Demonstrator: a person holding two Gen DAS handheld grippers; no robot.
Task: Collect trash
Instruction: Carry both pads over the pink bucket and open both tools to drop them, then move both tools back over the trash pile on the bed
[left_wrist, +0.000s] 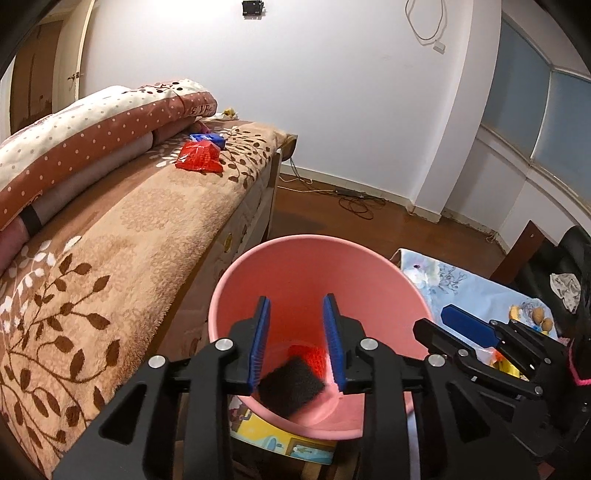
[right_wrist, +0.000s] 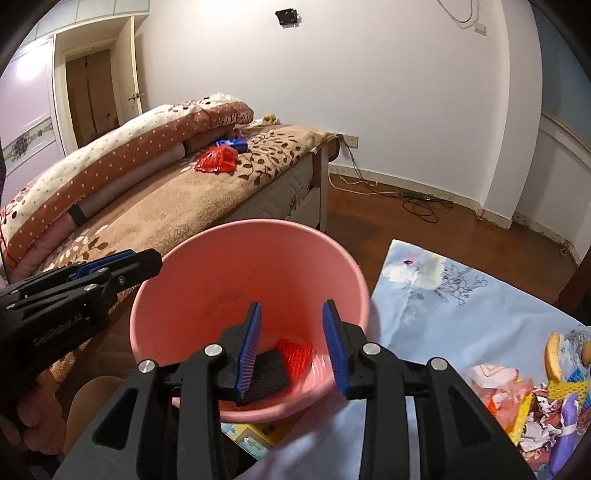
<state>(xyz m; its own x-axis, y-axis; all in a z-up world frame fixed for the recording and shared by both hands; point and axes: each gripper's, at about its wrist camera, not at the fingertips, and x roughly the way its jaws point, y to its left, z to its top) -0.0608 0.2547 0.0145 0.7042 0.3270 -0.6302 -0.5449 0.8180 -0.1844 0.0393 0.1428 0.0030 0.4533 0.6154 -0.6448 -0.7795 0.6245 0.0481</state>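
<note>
Both claws, left (left_wrist: 297, 339) and right (right_wrist: 291, 345), tilt downward, parted, over the pink bucket (left_wrist: 373, 273).

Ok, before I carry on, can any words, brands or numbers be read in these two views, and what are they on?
"VE": the end of a word on the brown edge of the folded quilt; the rest cannot be read.
Raised lettering on the body of the left gripper: too blurred to read.
White print on the blue packet: too blurred to read.
Print on the wrappers: too small to read.
</note>
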